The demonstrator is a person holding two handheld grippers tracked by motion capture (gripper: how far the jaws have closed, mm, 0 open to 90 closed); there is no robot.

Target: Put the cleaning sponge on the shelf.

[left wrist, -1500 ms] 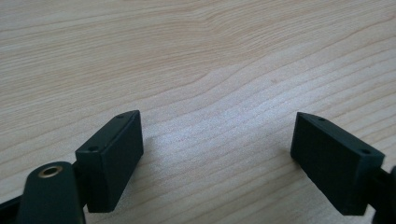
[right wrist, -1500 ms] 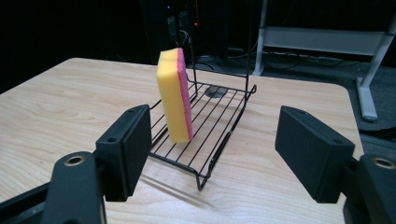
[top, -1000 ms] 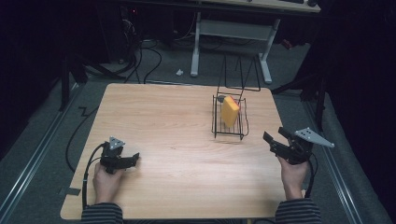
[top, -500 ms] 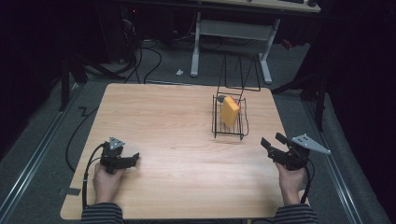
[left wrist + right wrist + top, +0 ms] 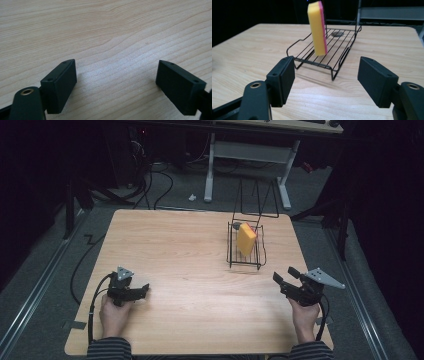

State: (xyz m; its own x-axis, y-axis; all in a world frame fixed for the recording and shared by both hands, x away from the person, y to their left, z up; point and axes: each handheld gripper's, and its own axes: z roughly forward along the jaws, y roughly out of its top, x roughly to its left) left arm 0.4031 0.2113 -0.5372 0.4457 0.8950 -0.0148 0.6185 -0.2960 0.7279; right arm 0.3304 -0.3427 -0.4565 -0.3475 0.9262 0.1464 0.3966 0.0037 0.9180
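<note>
Two hand-held grippers | left (image 5: 142, 291) wide, empty | right (image 5: 285, 276) wide, empty, near rack (image 5: 245, 262)

A lab or test room: a bare wooden table (image 5: 190, 250) stands on grey carpet (image 5: 55, 285), cables (image 5: 165, 180) trail over the floor, a white-legged desk (image 5: 250, 152) sits behind, and the surroundings are dark.

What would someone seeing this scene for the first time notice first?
The yellow sponge with its pink backing, standing on edge in the black wire rack on the far right part of the wooden table. Next, the two open, empty grippers near the front edge: the left hand-held gripper and the right hand-held gripper.
</note>
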